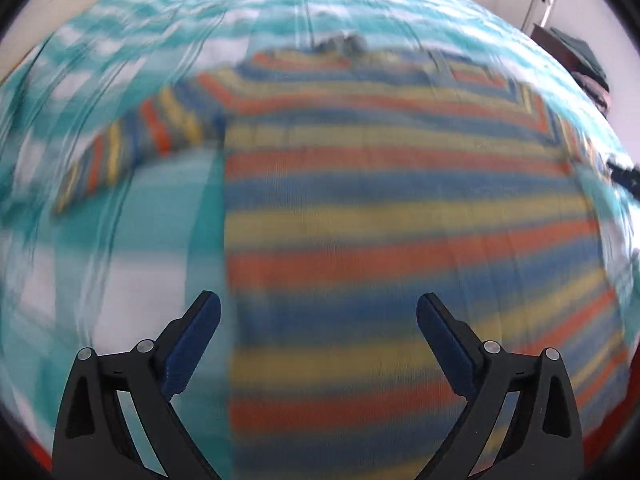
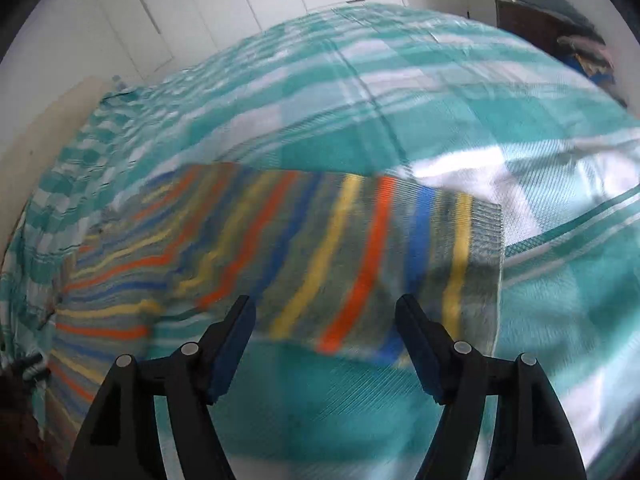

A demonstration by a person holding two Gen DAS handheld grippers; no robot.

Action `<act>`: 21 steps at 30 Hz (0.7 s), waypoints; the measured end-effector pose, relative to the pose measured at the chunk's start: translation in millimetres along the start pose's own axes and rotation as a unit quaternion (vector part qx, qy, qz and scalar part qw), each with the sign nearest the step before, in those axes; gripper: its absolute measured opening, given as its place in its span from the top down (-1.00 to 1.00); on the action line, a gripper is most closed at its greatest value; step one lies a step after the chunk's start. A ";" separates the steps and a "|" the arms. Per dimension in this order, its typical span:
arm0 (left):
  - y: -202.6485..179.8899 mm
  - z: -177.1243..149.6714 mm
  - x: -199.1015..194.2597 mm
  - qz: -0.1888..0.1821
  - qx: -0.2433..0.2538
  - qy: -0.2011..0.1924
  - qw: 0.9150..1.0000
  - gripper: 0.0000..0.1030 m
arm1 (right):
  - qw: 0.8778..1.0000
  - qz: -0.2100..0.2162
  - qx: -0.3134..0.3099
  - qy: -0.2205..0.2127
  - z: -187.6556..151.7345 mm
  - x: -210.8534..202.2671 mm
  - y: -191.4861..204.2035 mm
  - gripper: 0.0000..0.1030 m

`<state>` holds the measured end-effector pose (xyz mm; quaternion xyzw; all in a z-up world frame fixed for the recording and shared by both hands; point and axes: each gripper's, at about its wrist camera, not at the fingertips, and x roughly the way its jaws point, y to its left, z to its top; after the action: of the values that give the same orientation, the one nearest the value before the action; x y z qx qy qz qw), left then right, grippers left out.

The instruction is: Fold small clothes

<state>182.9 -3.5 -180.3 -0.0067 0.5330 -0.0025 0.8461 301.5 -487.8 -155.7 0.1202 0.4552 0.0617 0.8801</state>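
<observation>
While the striped sweater (image 1: pixel 400 208) lies spread flat on the teal checked bed cover (image 2: pixel 440 120), one sleeve (image 1: pixel 132 148) out sideways, I hold my left hand-held gripper (image 1: pixel 318 316) and right hand-held gripper (image 2: pixel 325 320) spread and empty above it, no fold apparently made yet.

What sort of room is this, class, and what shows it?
Probably a bedroom. A teal and white checked bedcover spreads over a wide bed-like surface, white cupboard doors stand behind it, and a striped sweater lies flat on top.
</observation>
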 end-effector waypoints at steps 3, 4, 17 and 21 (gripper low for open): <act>-1.6 -34.3 3.5 0.002 -0.019 0.014 1.000 -0.93 | 0.997 0.043 -0.060 0.004 -25.4 -43.9 63.3 -0.41; -5.3 -44.1 4.3 0.012 -0.015 0.008 1.000 -0.95 | 0.994 0.062 -0.088 0.020 -39.3 -53.0 88.3 -0.41; -8.9 -56.8 8.2 0.012 -0.003 -0.019 1.000 -0.99 | 0.962 0.025 -0.254 0.099 -204.5 -38.2 206.3 -0.59; -9.1 -58.4 7.3 0.012 -0.001 -0.023 1.000 -0.99 | 0.963 0.029 -0.255 0.087 -206.8 -34.8 205.0 -0.66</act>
<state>133.4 -13.2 -212.0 -0.0011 0.5137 0.0077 0.8579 112.8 -265.7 -188.6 -0.1003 0.4953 0.2117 0.8365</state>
